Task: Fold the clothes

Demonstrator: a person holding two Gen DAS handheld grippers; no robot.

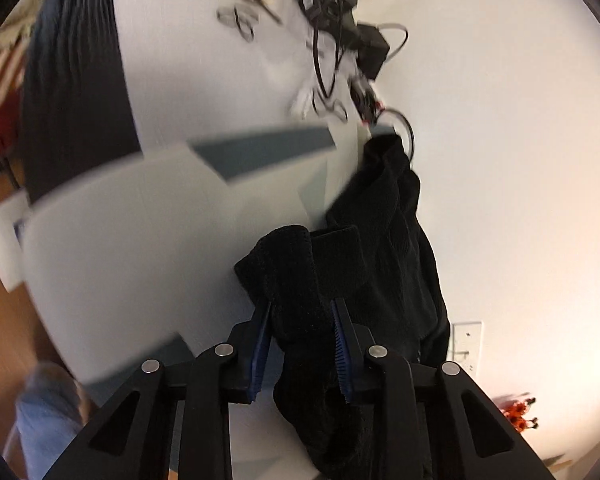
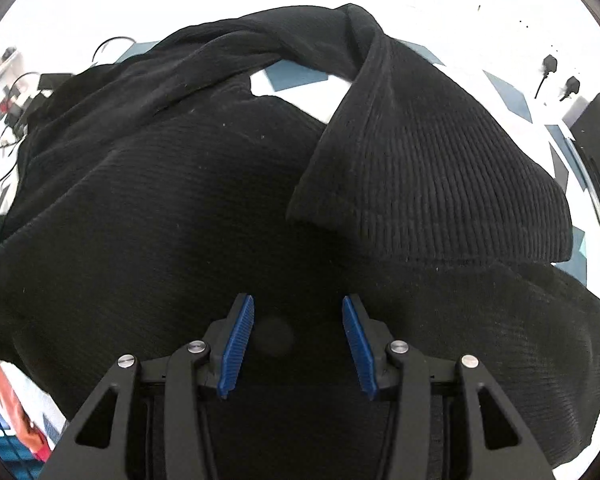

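A black ribbed knit garment [image 1: 388, 220] trails from the left gripper across the white table [image 1: 500, 160]. My left gripper [image 1: 302, 306] is shut on a bunched fold of it, which fills the gap between the blue pads [image 1: 262, 344]. In the right wrist view the same garment [image 2: 160, 200] spreads rumpled under the camera, with a ribbed sleeve [image 2: 440, 168] folded over its upper right. My right gripper [image 2: 298, 300] points down just above the cloth, open, with nothing between its blue pads [image 2: 236, 344].
A tangle of cables and black power adapters [image 1: 340, 20] lies at the far end of the table, with blue-grey patches [image 1: 260, 148] on its surface. A wide black panel [image 1: 72, 80] stands at the left. Two plugs [image 2: 548, 66] and a dark device [image 2: 596, 140] sit at the right.
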